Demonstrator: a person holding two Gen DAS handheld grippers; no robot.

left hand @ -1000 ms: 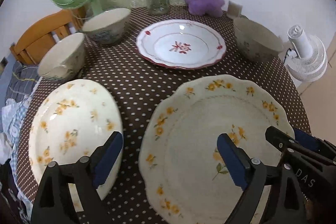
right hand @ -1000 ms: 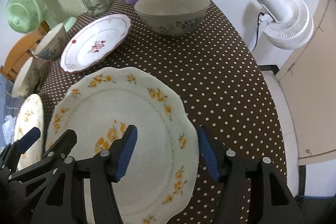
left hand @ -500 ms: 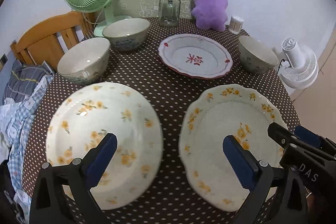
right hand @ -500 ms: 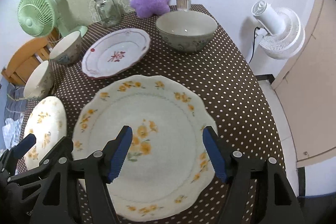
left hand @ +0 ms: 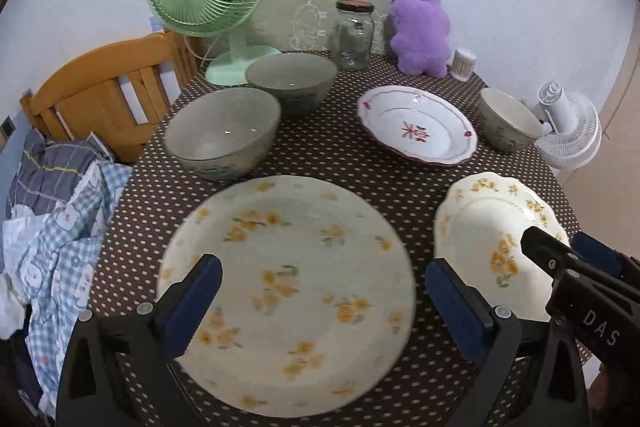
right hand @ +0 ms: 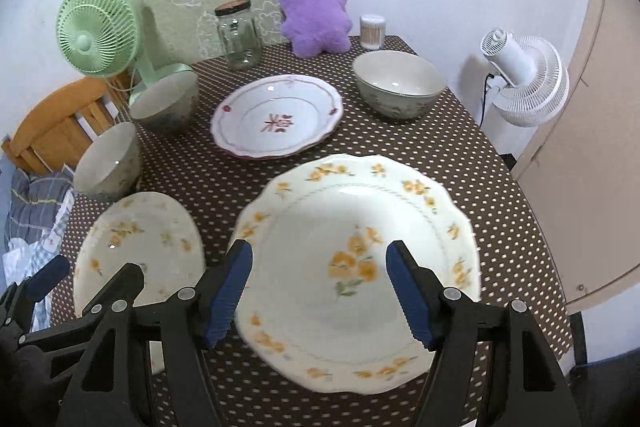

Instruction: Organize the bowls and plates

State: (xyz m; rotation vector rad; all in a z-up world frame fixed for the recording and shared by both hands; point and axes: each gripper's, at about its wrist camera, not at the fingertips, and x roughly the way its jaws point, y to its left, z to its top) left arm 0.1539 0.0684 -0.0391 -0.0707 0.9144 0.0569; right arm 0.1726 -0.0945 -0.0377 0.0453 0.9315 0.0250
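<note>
Both cams are wrist fisheyes, looking fwd and steeply down along their own fingers, from the near edge of the dotted table (left hand: 352,163) toward the far wall. Left cam sits over the round floral plate (left hand: 286,291), close; its view's right edge catches the right gripper (left hand: 576,267). Right cam sits over the scalloped floral plate (right hand: 356,267), close; the left gripper (right hand: 84,275) shows bottom-left. Both share both floral plates, red-pattern plate (right hand: 276,117), three bowls, jar (left hand: 354,35), green fan (right hand: 98,35).
</note>
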